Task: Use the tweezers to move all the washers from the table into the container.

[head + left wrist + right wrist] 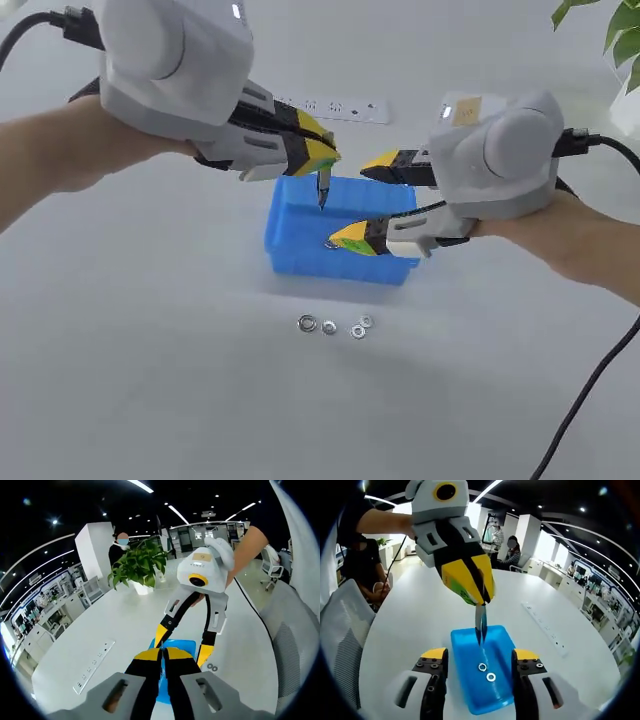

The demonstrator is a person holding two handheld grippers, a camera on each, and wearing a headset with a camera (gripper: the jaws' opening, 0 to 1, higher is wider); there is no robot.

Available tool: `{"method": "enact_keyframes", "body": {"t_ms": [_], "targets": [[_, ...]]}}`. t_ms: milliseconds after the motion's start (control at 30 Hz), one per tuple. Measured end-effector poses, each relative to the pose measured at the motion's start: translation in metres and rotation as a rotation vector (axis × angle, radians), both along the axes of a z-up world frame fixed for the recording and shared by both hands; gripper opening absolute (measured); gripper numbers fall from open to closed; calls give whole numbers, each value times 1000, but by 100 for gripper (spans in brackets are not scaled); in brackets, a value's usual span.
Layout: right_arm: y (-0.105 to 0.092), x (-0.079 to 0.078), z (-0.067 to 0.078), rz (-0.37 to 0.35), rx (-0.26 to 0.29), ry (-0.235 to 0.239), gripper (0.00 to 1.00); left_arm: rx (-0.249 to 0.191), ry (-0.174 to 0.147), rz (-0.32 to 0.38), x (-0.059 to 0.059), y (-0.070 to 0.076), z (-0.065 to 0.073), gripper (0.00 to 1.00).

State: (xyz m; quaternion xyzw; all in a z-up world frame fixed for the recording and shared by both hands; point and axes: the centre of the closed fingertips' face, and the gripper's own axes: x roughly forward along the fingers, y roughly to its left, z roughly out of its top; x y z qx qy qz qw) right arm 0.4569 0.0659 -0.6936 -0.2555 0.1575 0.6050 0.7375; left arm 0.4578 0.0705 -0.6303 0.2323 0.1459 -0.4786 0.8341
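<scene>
Four washers lie on the table just in front of the blue container; two more rest inside. The tweezers hang tip-down over it, clamped between the closed jaws of the left gripper; whether they carry a washer is unclear. The right gripper stands wide open astride it. Any release should come low, inside the walls.

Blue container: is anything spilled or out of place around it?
Nothing looks spilled or damaged. Four washers lie on the table in front of the blue container, simply not yet moved; two washers lie inside it.
</scene>
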Motion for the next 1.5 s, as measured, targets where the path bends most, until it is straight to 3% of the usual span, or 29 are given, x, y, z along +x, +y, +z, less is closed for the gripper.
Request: {"method": "enact_keyframes", "body": {"t_ms": [167,267,467,567,667,867,1033,1200,1333,1500], "targets": [[-13,-2,8,-56,36,-4,56,-3,-2,9,-10,3,3,6],[-26,-4,8,-70,21,-46,58,-2,3,10,-19,4,1,6],[-45,-10,7,-131,64,-12,65,2,15,23,-35,3,-3,6],[-52,-19,4,-143,67,4,67,-4,17,25,-42,2,-1,6],[-55,-38,5,-119,91,39,73,-12,27,35,-46,4,-1,6],[-59,-70,-2,-60,60,50,81,-17,36,50,-58,5,-2,6],[-63,-86,-7,-41,66,83,88,-20,38,54,-70,4,-7,6],[-70,-97,-14,-33,52,106,94,-22,63,65,-80,3,-18,6],[-78,-101,-15,-54,71,130,98,-21,79,52,-89,-2,-29,6],[-88,-105,-28,-57,30,154,100,-18,92,38,-97,-6,-48,6]]}}
